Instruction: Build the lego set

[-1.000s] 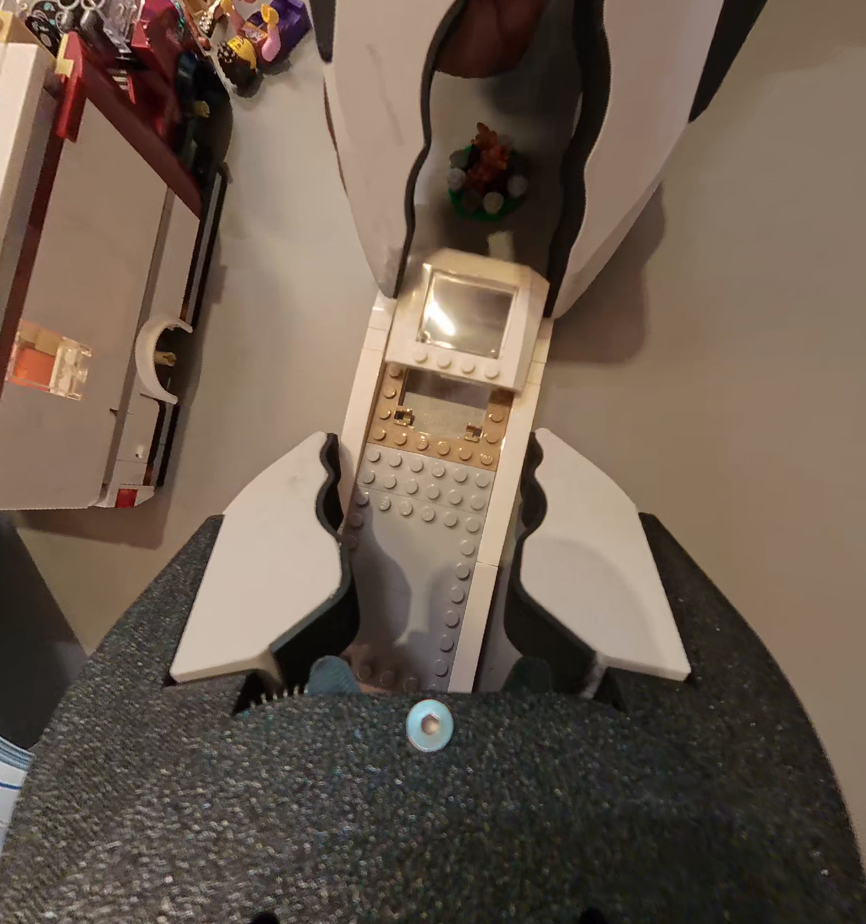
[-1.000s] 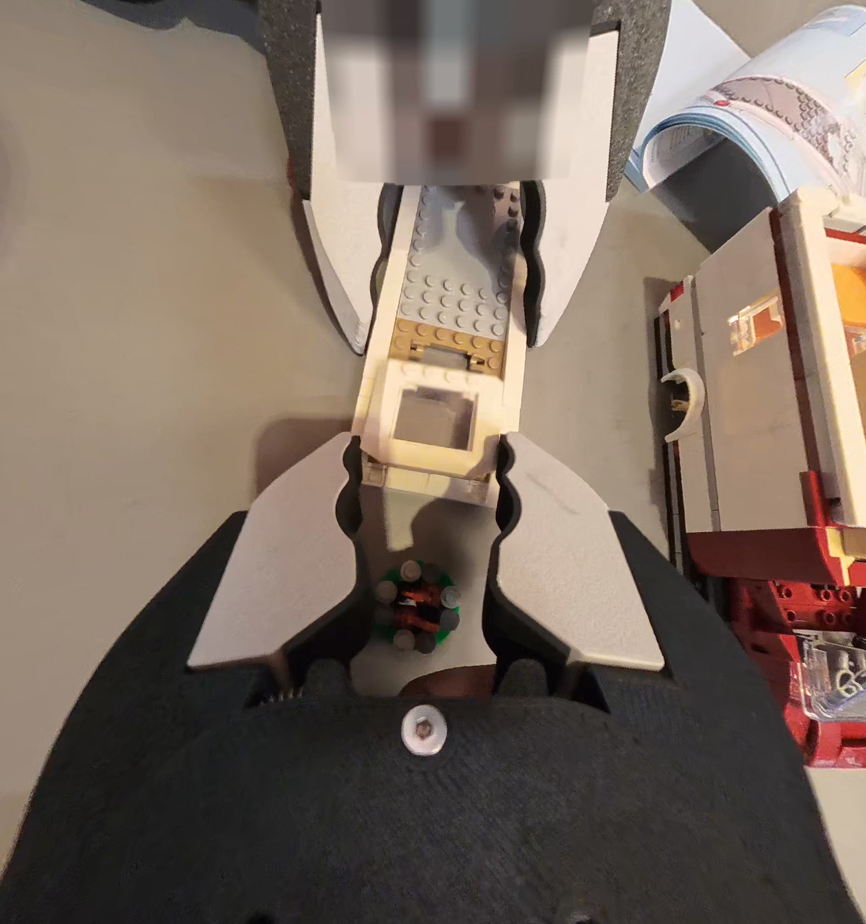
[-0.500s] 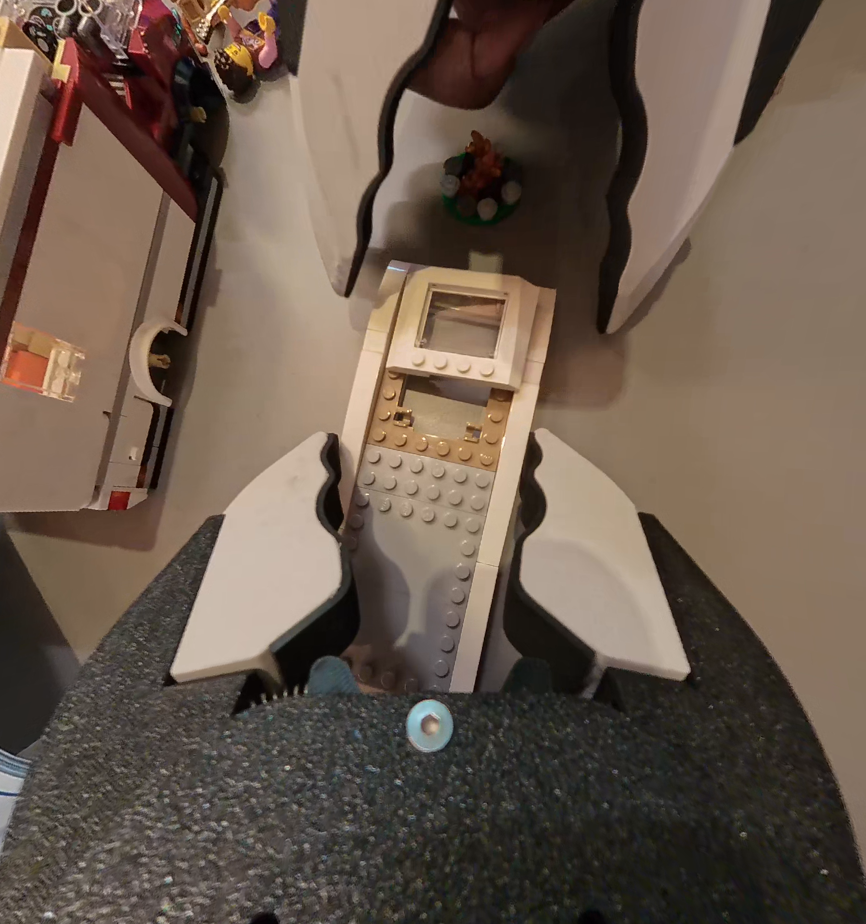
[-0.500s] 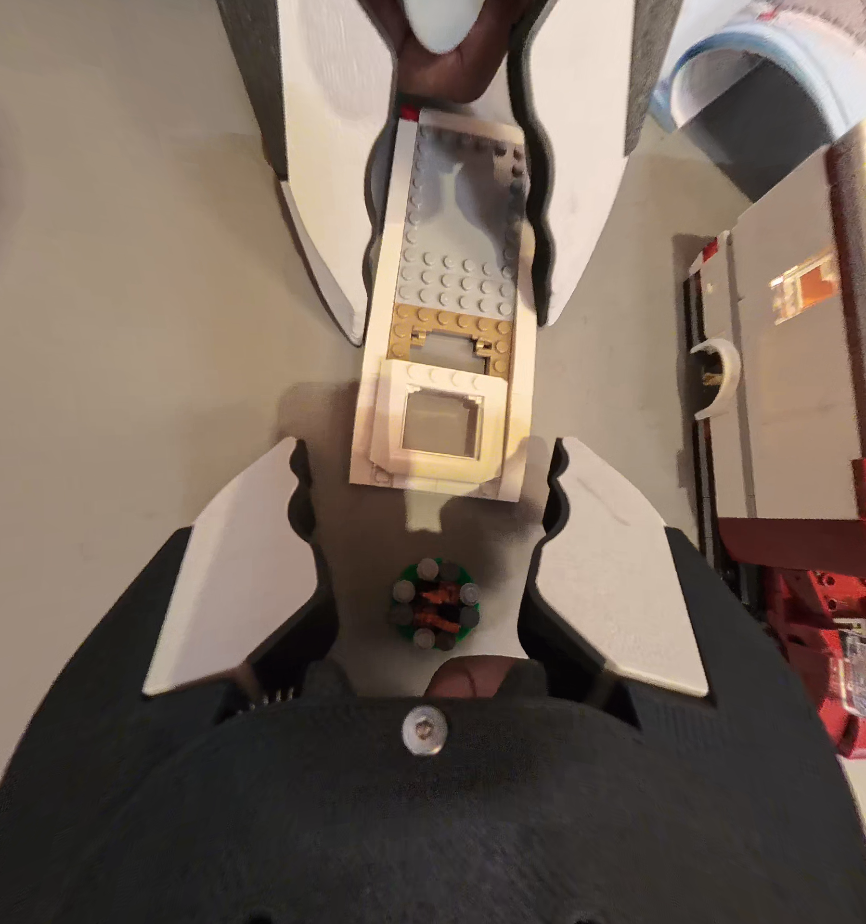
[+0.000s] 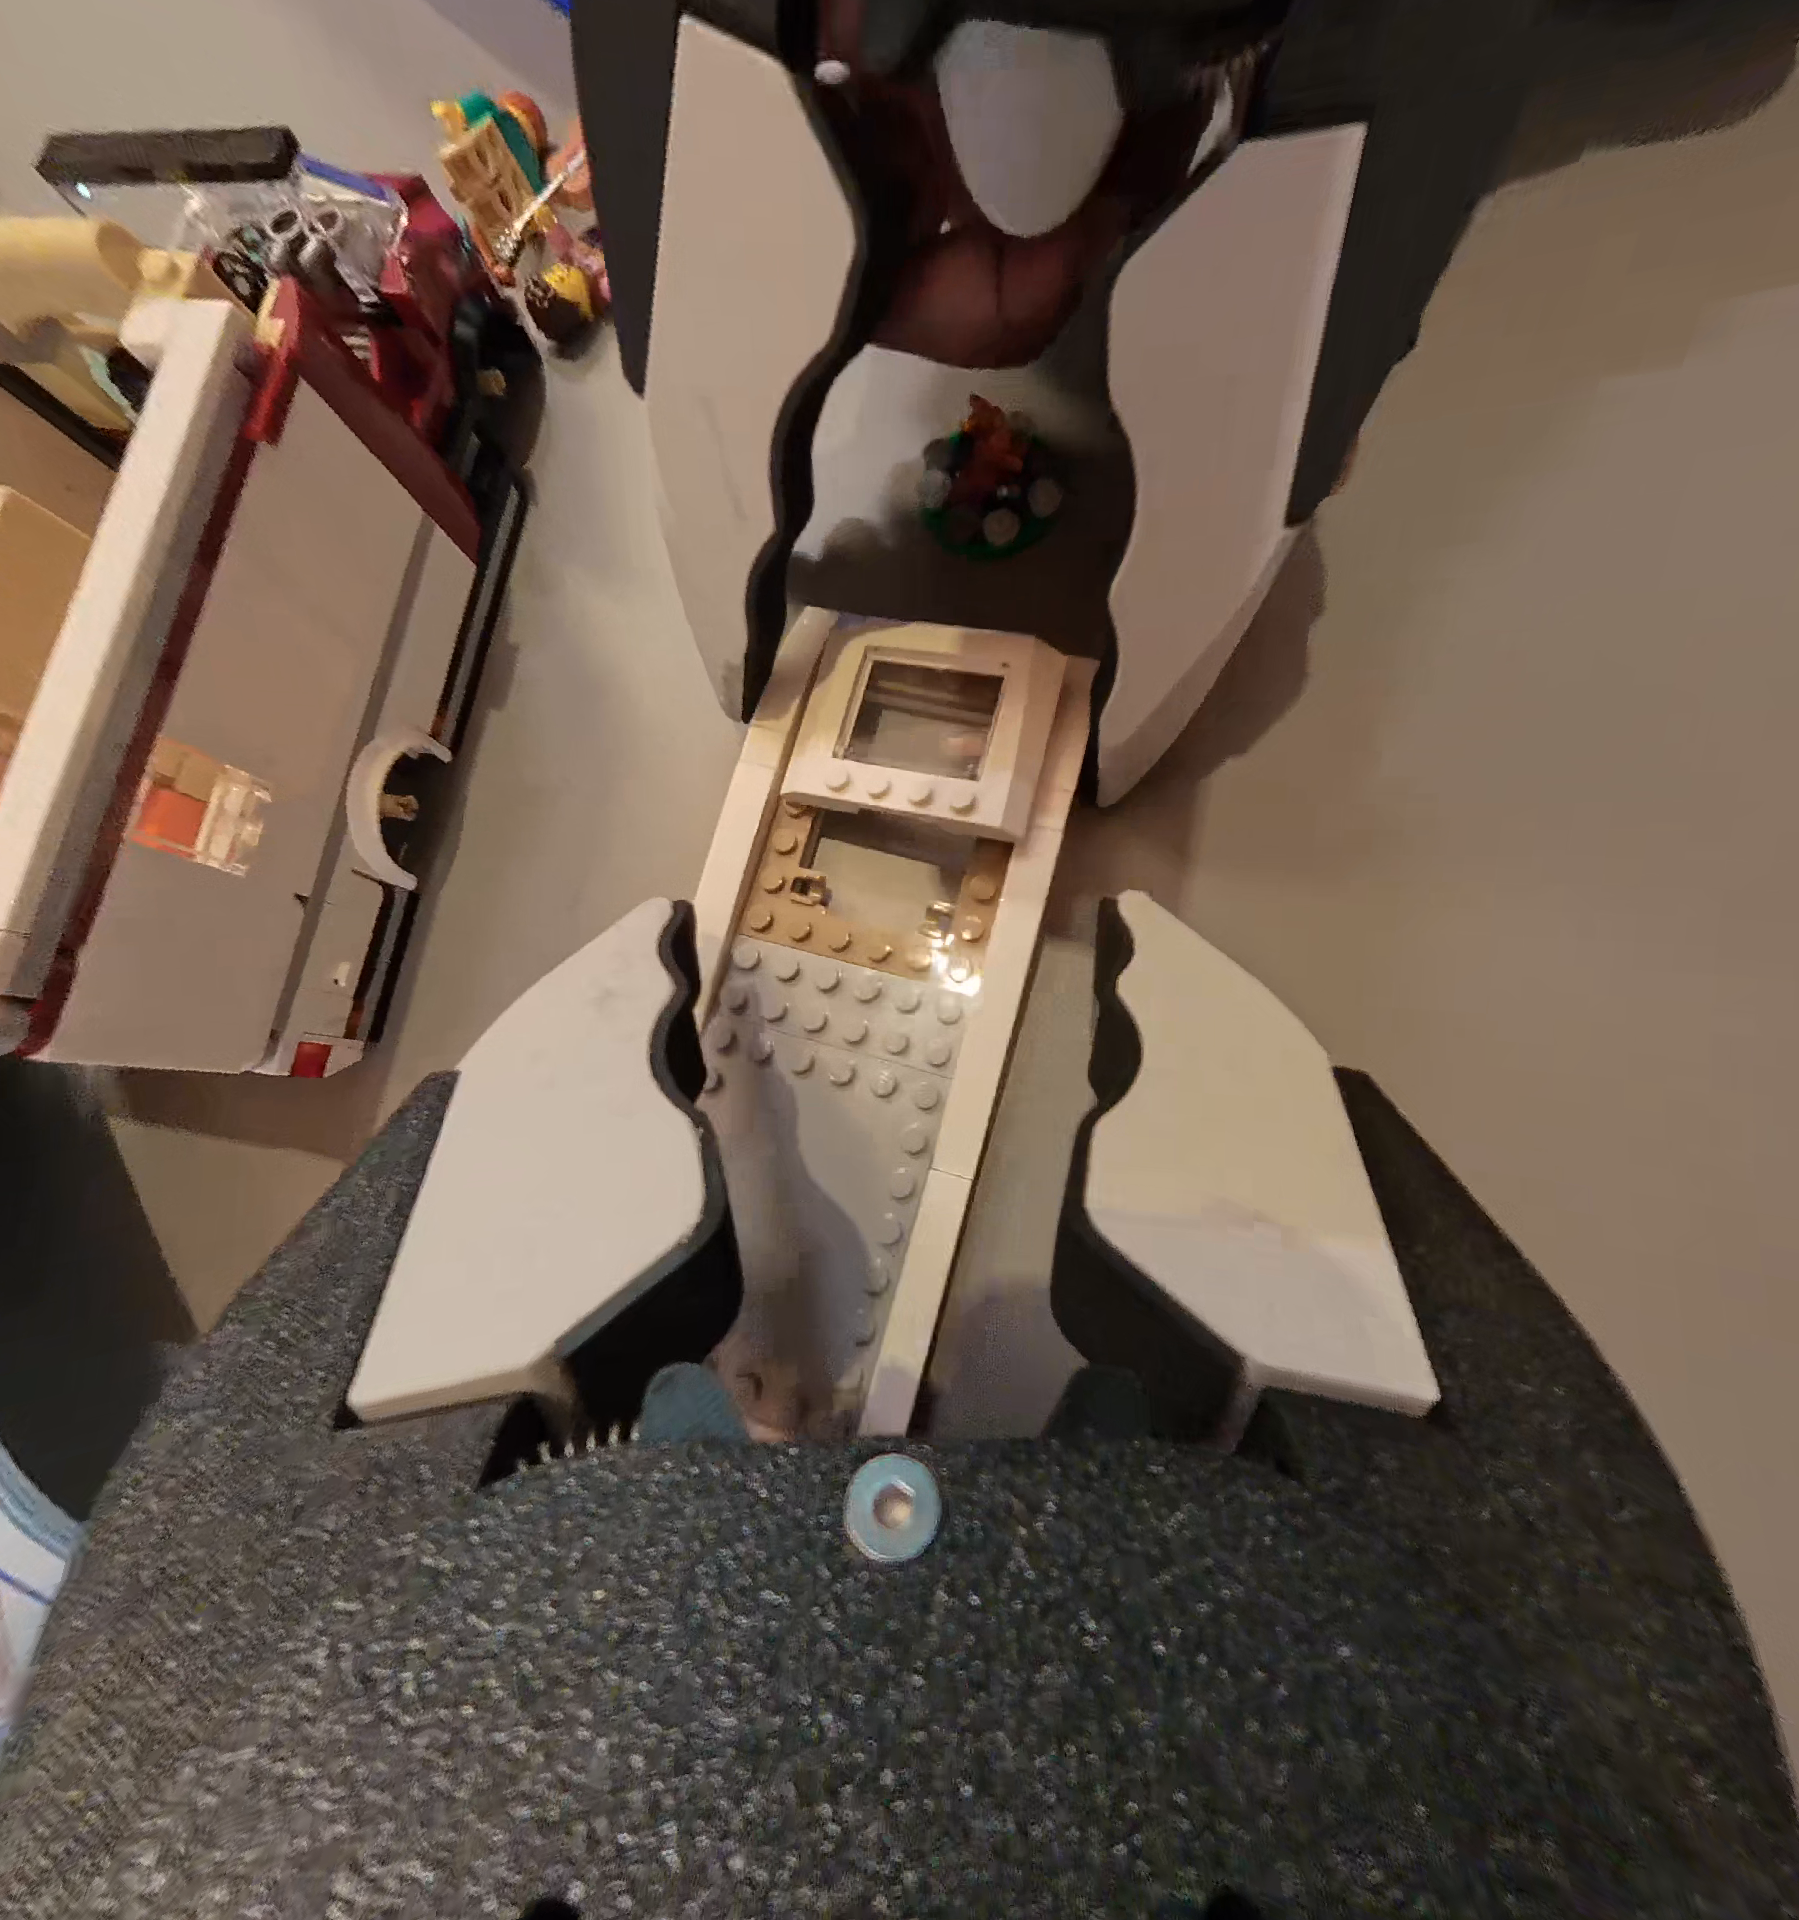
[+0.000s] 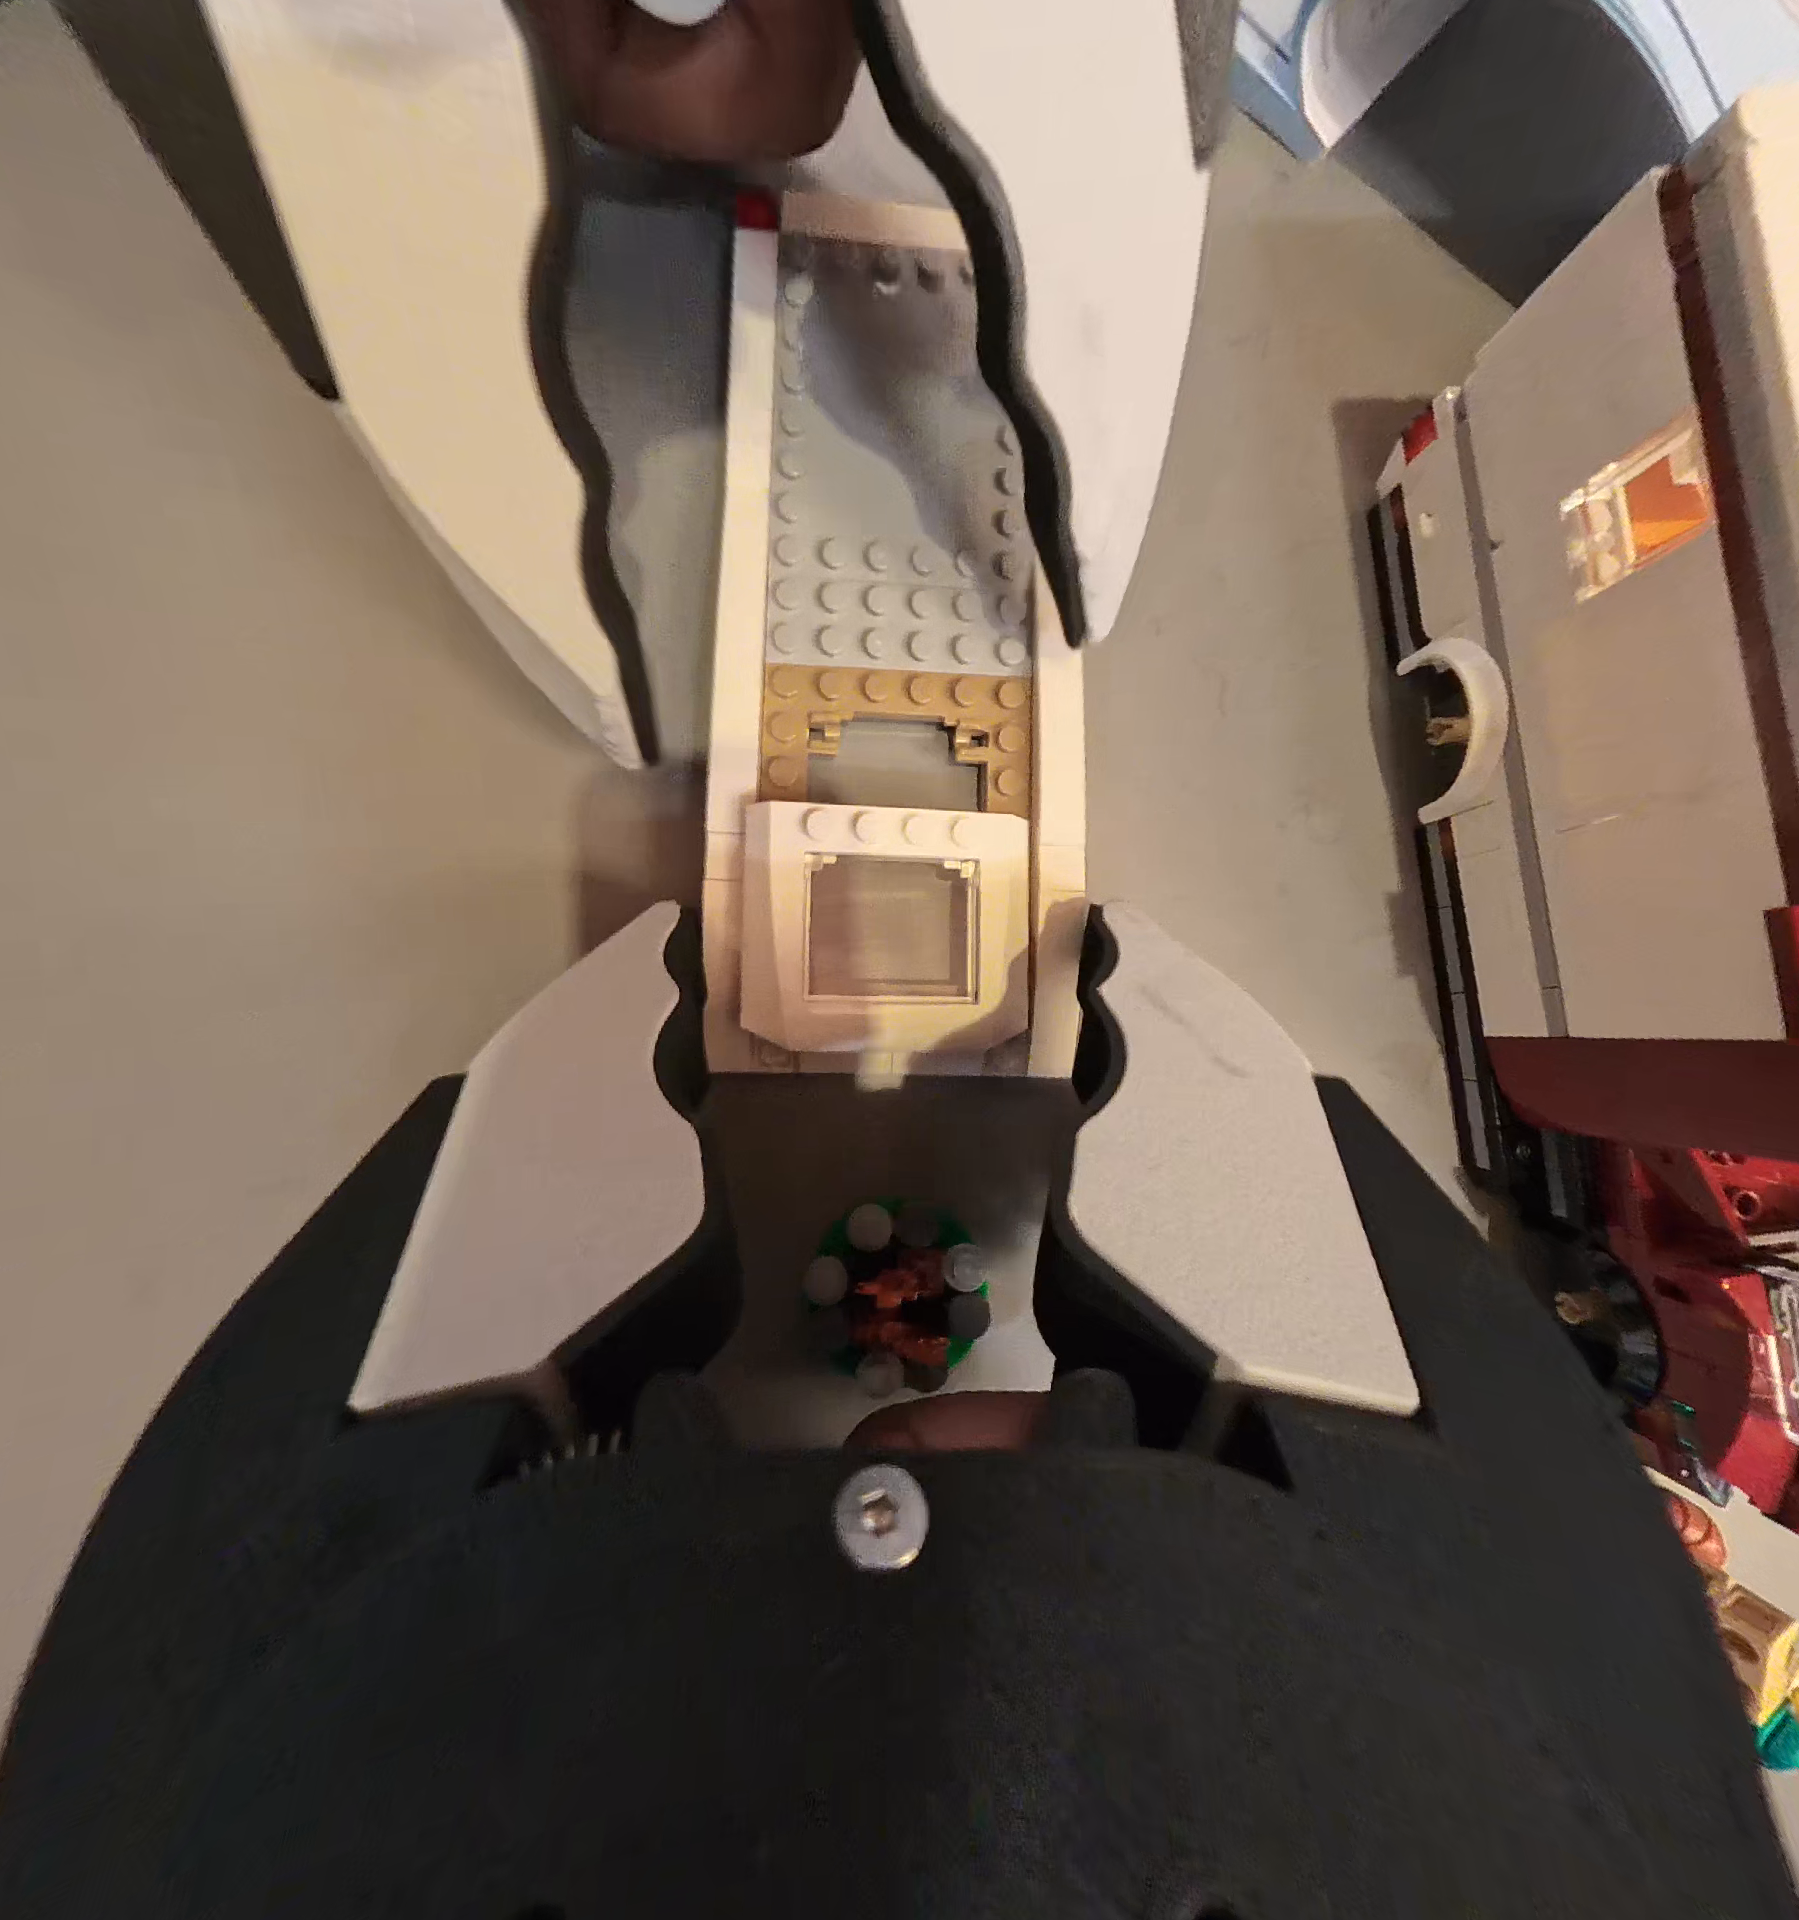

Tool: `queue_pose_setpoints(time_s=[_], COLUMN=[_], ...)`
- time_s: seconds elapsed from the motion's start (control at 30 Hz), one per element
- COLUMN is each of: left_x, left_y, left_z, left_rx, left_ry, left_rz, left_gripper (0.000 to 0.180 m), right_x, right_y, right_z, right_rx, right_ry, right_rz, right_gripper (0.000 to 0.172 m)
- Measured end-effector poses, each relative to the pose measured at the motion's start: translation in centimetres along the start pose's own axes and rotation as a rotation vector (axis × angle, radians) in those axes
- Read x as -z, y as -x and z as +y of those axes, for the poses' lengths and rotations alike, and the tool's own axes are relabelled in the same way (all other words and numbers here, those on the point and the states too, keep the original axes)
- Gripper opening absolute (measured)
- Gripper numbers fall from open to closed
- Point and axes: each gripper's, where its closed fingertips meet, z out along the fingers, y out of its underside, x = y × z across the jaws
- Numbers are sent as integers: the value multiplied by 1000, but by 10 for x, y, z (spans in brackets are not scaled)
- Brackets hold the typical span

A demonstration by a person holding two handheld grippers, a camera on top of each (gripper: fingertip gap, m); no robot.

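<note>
Left fingers [image 5: 666, 977] spread: the left pad touches the white side rail of a long brick-built panel [image 5: 853, 1049], the right pad stands clear with bare tabletop [image 5: 1549, 935] showing in the gap, so the panel is not pinched. The panel lies flat between them, grey studded plate nearest, then a tan frame section [image 5: 874, 894], then a white window piece [image 5: 926, 717] at the far end. Right gripper [image 6: 879, 925] faces it from that far end; its fingers [image 6: 1144, 997] bracket the window end [image 6: 890, 935], both pads at the panel's sides, firm contact not clear. Deeper between the right fingers, behind the panel's end, a small round green base with grey studs and a brown piece [image 6: 900, 1299] sits on the tabletop, touching nothing. Outboard of the left gripper's left finger, well apart, a large grey, white and dark red brick model [image 5: 199, 727]; beyond it a pile of loose coloured pieces [image 5: 500, 177].
</note>
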Motion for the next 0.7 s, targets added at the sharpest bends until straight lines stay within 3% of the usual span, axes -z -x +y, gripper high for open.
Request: queue_pose_setpoints(time_s=[0.17,0.37,0.7], left_x=[-3,-7,-8], left_y=[8,8,-1], left_z=[7,5,7], left_rx=[-58,-56,-40], left_ry=[49,50,74], left_rz=[-103,-90,-22], left_gripper=[84,87,74], right_x=[0,4,4], right_y=[-5,-1,2], right_z=[-1,-8,-12], right_rx=[12,190,259], right_ry=[-16,-21,-47], right_rz=[28,93,108], right_gripper=[69,69,69])
